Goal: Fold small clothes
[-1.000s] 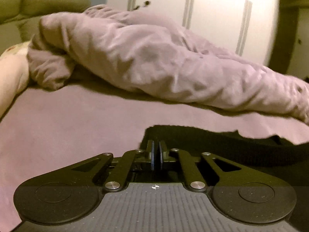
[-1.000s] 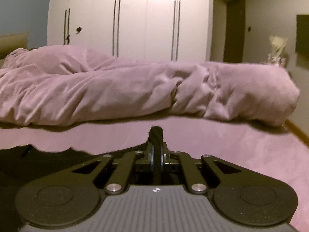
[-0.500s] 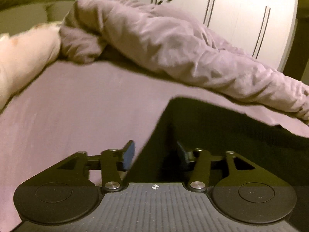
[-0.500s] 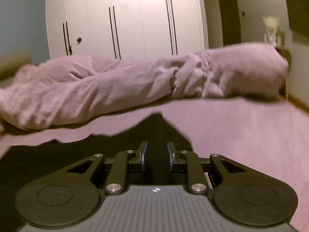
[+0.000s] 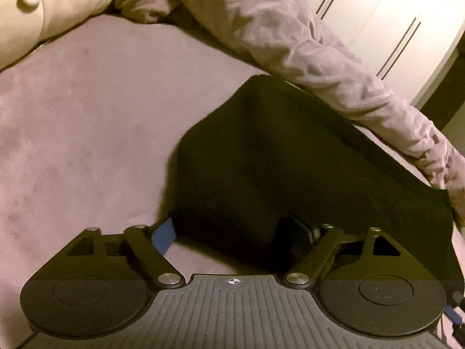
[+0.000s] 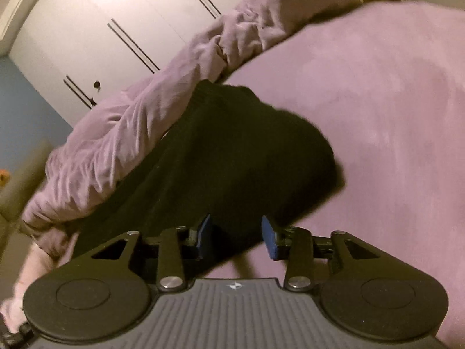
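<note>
Left wrist view: mounted behind the left gripper [image 5: 232,234], facing forward and down along its fingers, close above the bed sheet [image 5: 81,122]. Right wrist view: mounted behind the right gripper [image 6: 237,237], same close range, rolled so the bed slants across the frame. Shared by both: black garment [image 5: 276,160] at frame centre, rumpled duvet [image 5: 305,46] behind it, white wardrobe [image 5: 392,20] in the upper frame.
</note>
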The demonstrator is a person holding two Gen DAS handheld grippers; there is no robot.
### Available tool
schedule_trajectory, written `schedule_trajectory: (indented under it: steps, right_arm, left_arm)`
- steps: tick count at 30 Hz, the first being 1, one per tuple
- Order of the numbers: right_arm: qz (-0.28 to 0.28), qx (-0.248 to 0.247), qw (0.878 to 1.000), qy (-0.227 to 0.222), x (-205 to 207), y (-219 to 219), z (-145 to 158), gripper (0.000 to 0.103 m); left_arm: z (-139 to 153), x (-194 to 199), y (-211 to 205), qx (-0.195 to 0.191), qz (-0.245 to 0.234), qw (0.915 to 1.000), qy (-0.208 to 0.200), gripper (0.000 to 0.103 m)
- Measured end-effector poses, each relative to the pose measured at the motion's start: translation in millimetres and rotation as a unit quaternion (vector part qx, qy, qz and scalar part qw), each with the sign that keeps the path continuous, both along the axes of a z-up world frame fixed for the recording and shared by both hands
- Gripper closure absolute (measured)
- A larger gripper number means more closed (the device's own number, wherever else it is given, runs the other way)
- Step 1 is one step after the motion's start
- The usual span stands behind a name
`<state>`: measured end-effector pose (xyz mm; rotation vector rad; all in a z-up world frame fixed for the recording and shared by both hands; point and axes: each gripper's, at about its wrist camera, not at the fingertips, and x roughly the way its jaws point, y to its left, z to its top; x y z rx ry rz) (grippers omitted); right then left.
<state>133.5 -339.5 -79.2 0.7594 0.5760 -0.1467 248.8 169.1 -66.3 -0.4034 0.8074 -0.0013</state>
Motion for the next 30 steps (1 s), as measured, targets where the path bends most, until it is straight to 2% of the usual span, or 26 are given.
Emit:
schedule_trajectory:
  steps: [3,7,20,30]
  right_arm:
    - [0.002,0.015,1.0,0.007,-5.0,7.1,-9.6,0.055]
    - [0.008,-0.001,1.0,0.001,-4.2,10.9,-7.4,0.055]
    - [-0.005,0.006,1.0,-0.008,1.8,-2.8,-5.1,0.055]
    - [-0.009,0.022,1.0,-0.005,10.5,-5.8,-7.3,0.056]
  left_arm:
    - [-2.8,7.8,-1.6,-0.011,0.015,0.9998,0.007,0.011]
    - [-2.1,17.1,-1.1,-0.033,0.036,0.9987,0.015,0.01]
    - [-1.2,23.7,-1.4,-0.03,0.04,0.9986,0.019,0.01]
    - [-0.7,23.3,5.1,-0.051,0.049,0.9973,0.022,0.014]
